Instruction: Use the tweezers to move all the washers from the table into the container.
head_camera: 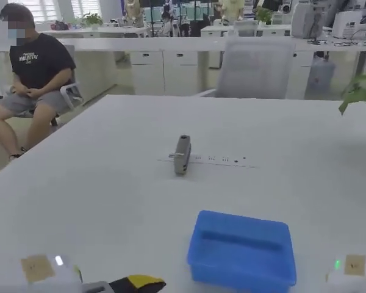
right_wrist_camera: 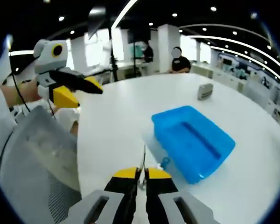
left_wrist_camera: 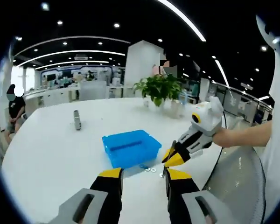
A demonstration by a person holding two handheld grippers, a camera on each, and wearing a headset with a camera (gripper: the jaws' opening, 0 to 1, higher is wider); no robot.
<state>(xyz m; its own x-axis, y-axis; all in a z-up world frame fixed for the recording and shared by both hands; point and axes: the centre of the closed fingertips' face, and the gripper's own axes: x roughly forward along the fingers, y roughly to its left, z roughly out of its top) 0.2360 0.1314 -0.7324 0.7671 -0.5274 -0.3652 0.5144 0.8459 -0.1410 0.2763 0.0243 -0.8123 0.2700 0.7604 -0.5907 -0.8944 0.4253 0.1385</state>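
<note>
Tweezers (right_wrist_camera: 144, 156) in right gripper (right_wrist_camera: 142, 173)

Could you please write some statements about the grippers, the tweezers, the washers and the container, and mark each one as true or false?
1. The right hand-held gripper is shut on the tweezers. True.
2. The left hand-held gripper grips the container. False: its jaws are open and hold nothing, and the container stands on the table ahead of it.
3. Some washers lie on the table close to the container. True.
4. The grey object lies inside the container. False: it rests on the table beyond the container, well apart from it.
</note>
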